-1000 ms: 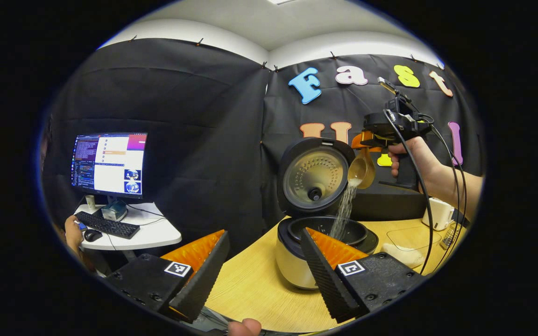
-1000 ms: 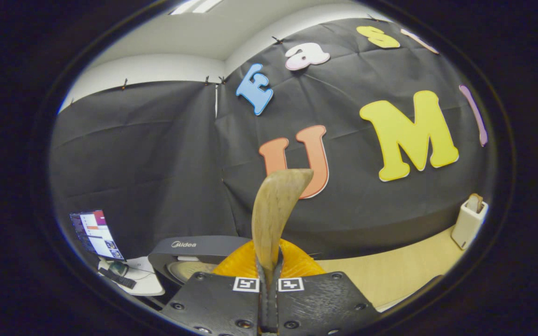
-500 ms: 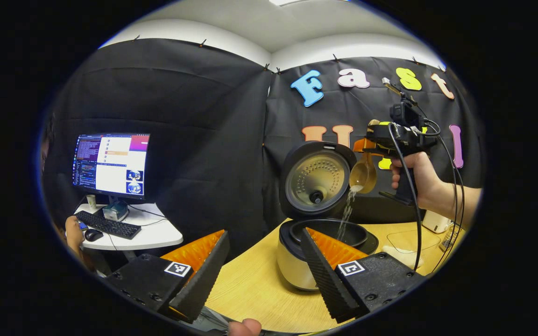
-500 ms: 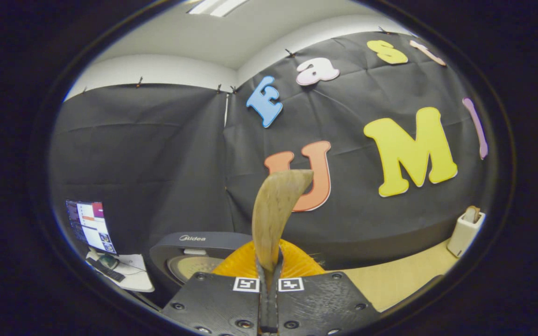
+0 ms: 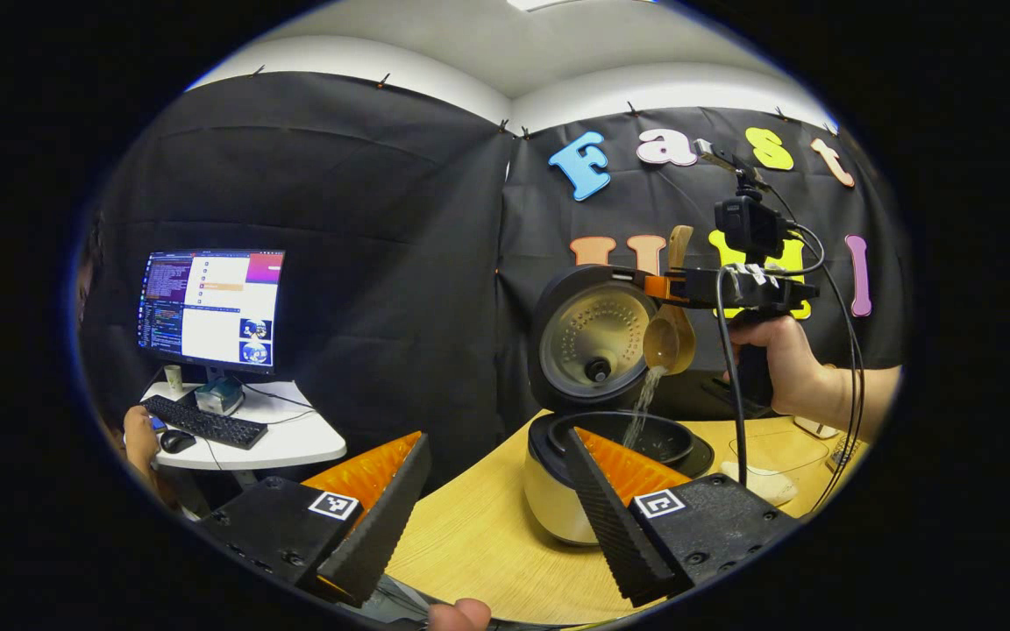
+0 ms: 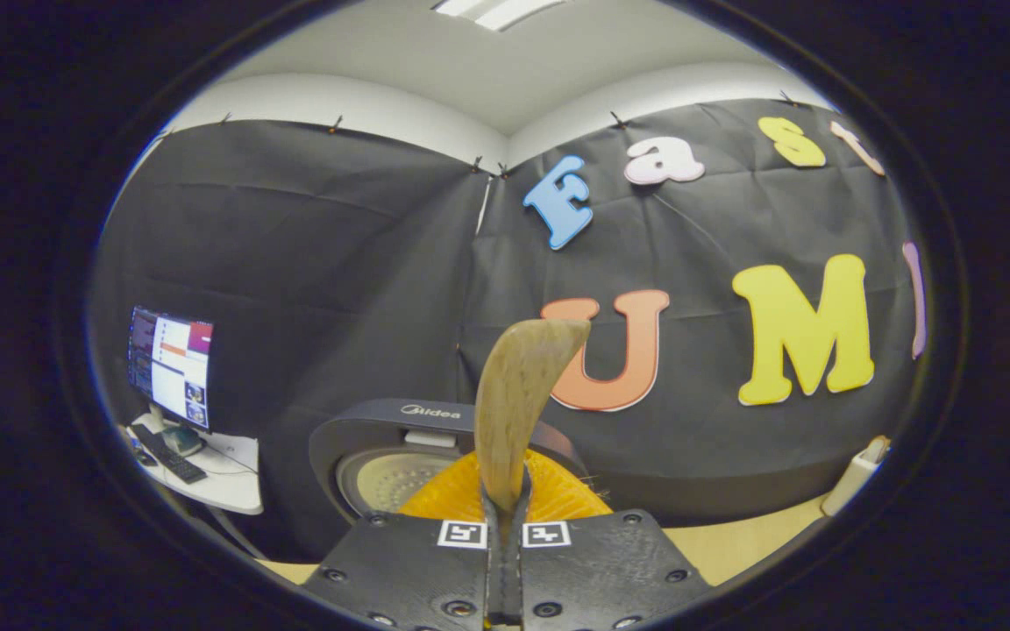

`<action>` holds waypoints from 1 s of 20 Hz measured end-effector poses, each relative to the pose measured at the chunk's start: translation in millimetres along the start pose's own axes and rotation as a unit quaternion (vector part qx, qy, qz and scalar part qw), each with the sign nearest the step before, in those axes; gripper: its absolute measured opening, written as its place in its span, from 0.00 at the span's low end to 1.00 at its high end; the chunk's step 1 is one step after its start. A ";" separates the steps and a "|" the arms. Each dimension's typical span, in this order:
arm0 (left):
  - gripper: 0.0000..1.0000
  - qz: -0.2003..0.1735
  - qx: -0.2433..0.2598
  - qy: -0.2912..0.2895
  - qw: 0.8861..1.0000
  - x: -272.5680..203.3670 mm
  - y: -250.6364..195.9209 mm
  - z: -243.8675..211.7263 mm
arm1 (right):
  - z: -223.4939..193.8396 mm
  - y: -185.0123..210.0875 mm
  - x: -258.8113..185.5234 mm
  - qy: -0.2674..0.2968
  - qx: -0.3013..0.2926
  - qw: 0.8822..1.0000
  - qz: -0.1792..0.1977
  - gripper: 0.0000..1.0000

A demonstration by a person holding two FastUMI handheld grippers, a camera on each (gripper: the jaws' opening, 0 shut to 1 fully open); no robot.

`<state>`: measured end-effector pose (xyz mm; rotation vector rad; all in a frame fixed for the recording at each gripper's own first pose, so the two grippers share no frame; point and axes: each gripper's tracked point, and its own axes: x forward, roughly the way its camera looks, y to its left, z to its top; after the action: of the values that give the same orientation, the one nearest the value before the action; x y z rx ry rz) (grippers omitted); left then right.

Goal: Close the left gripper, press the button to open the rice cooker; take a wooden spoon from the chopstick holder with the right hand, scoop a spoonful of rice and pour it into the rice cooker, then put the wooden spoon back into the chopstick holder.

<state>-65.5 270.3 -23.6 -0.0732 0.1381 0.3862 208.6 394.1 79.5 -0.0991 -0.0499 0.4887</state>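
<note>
The rice cooker (image 5: pixel 558 499) stands on the wooden table with its lid (image 5: pixel 597 337) up; the lid (image 6: pixel 382 460) also shows low in the right gripper view. My right gripper (image 5: pixel 658 285) hovers above the pot, shut on the handle of the wooden spoon (image 6: pixel 518 394). The spoon's bowl (image 5: pixel 667 337) hangs tipped downward, and a thin stream of rice (image 5: pixel 645 403) falls from it into the pot. My left gripper (image 5: pixel 496 438) stands open in front of the cooker with nothing between its fingers. The white chopstick holder (image 6: pixel 856 473) sits at the table's far right.
A monitor (image 5: pixel 211 307), keyboard and mouse sit on a small white table (image 5: pixel 286 443) to the left, with a person's hand (image 5: pixel 138 434) by the mouse. A white object (image 5: pixel 764 482) lies right of the cooker. Cables (image 5: pixel 733 377) hang from the right gripper.
The right gripper has dropped lower and turned level beside the lid. The rice stream from the spoon has thinned. The left gripper has barely moved.
</note>
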 end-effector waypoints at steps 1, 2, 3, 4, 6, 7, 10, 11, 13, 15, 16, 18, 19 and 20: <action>0.98 0.001 -0.001 0.000 1.000 -0.1 1.0 0.4 | 4.0 5.4 -0.7 -0.009 -0.018 1.000 0.003 0.00; 0.98 0.001 -0.001 0.000 1.000 -0.8 1.0 0.9 | 7.1 12.7 -2.2 -0.020 -0.041 0.999 0.009 0.00; 0.98 0.001 -0.002 0.000 1.000 -1.0 0.6 1.1 | 9.5 17.4 -5.4 -0.029 -0.059 0.998 0.013 0.00; 0.98 0.001 -0.001 -0.001 1.000 -1.6 -0.3 1.5 | 11.3 23.7 -8.9 -0.040 -0.080 0.996 0.018 0.00; 0.98 0.000 0.002 -0.003 1.000 -0.9 0.2 3.2 | 19.3 32.8 -16.3 -0.064 -0.120 0.990 0.024 0.00; 0.98 0.000 0.002 -0.004 1.000 -1.0 -0.1 4.3 | 20.7 37.5 -17.7 -0.072 -0.137 0.988 0.027 0.00; 0.98 0.000 -0.001 -0.006 1.000 -1.9 0.4 5.0 | 25.8 42.5 -20.3 -0.089 -0.168 0.981 0.035 0.00; 0.98 0.000 -0.002 -0.005 1.000 -2.3 0.0 5.3 | 27.3 42.5 -20.8 -0.090 -0.169 0.981 0.039 0.00; 0.98 0.001 -0.003 -0.006 1.000 -2.4 -0.2 5.5 | 22.4 46.1 -21.1 -0.086 -0.160 0.982 0.044 0.00; 0.98 0.002 -0.004 -0.008 1.000 -3.3 -0.3 7.1 | 19.7 45.5 -20.3 -0.079 -0.141 0.986 0.045 0.00; 0.98 0.003 -0.006 -0.009 1.000 -3.0 -0.7 7.2 | 18.9 44.4 -20.6 -0.076 -0.132 0.987 0.044 0.00; 0.98 -0.001 -0.011 -0.012 1.000 -2.9 -5.5 8.5 | 20.2 41.2 -22.8 -0.071 -0.103 0.991 0.039 0.00; 0.98 -0.003 -0.011 -0.012 1.000 -2.2 -8.1 8.8 | 20.6 30.7 -24.8 -0.061 -0.078 0.994 0.037 0.00; 0.98 -0.003 -0.010 -0.012 1.000 -2.2 -10.1 9.0 | 21.8 21.7 -27.5 -0.054 -0.051 0.997 0.038 0.00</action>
<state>-62.6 260.9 -14.0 -0.0895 0.1100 0.3819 172.7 402.0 98.2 -0.1746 -0.1771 0.5683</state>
